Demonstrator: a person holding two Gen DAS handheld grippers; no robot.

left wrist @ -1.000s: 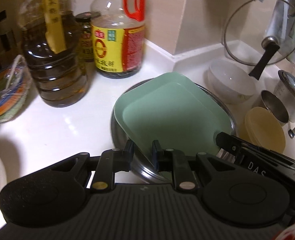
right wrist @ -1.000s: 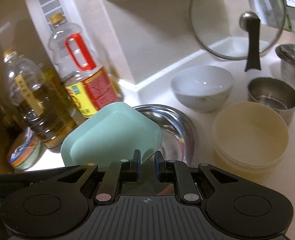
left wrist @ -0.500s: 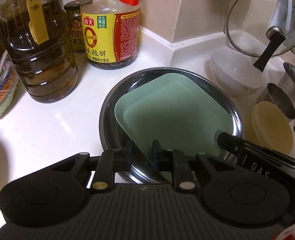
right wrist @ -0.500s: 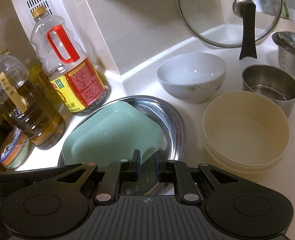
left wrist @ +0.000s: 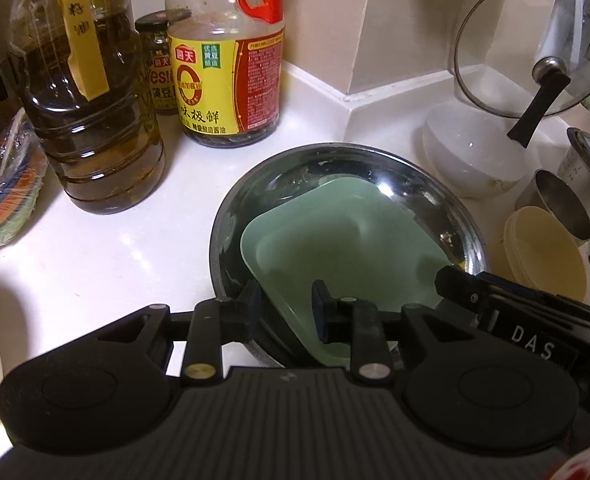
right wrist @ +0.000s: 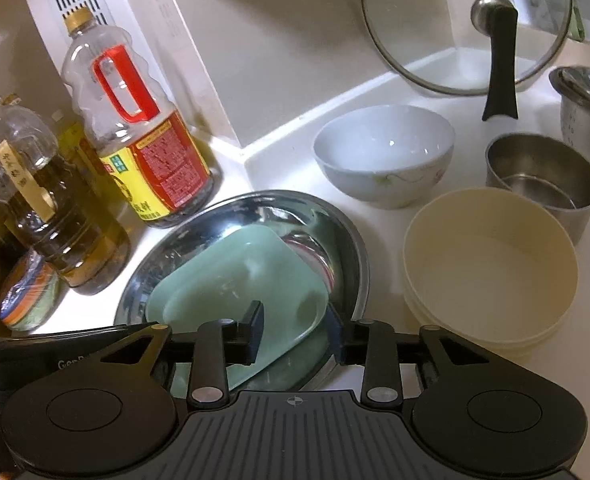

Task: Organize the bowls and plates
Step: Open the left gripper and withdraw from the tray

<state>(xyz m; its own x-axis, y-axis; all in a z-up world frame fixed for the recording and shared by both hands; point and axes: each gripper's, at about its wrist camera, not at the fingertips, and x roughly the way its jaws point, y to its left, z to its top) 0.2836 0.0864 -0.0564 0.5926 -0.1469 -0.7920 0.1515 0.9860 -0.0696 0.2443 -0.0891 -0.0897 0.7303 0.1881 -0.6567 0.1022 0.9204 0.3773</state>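
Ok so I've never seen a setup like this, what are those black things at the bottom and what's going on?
Those are two hand-held grippers, each carrying its own camera that looks along its fingers. One picture is from the left gripper, the other from the right gripper. On the white counter a green square plate lies in a round steel plate. Both grippers' jaws are opening with the green plate's rim between them, so it looks just released. Nearby stand a white bowl, stacked cream bowls, a steel cup, a glass lid leaning on the wall, a soy sauce bottle and an oil bottle.
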